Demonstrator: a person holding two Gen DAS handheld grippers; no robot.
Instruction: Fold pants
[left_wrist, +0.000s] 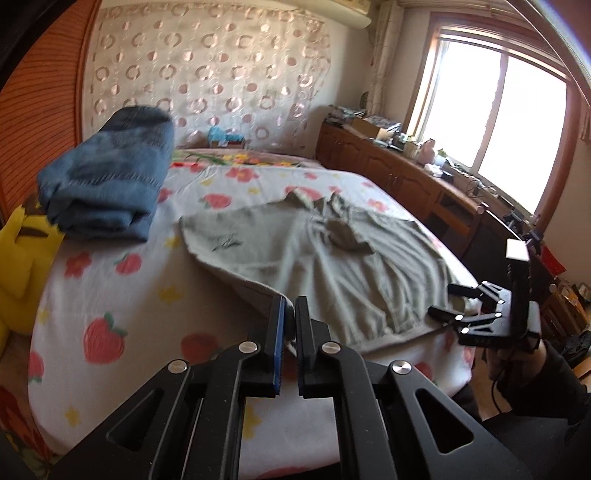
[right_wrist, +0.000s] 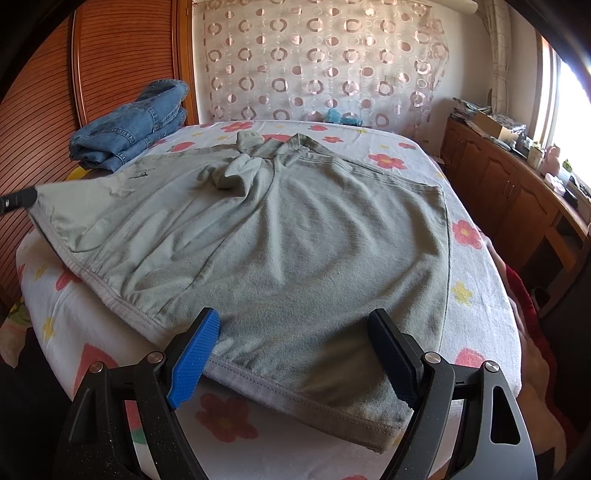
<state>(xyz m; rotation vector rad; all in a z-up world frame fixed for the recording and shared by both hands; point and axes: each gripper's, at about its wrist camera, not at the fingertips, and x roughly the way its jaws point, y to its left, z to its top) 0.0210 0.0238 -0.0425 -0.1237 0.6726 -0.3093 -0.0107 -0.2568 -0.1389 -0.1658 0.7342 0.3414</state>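
While the left gripper (left_wrist: 289, 334) is clamped shut on a lifted hem corner of the grey-green pants (right_wrist: 295, 236), the right gripper (right_wrist: 295, 354) hovers with jaws wide apart over the near hem, gripping nothing. These pants lie spread across the flowered bedsheet (right_wrist: 469, 266). Folded blue jeans (right_wrist: 129, 127) sit behind, beside a yellow plush toy (left_wrist: 22, 258).

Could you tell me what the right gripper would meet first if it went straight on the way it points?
Probably the grey-green cotton pants spread on the flowered bedsheet: the right gripper, fingers open, already straddles their near hem, though depth is unclear.
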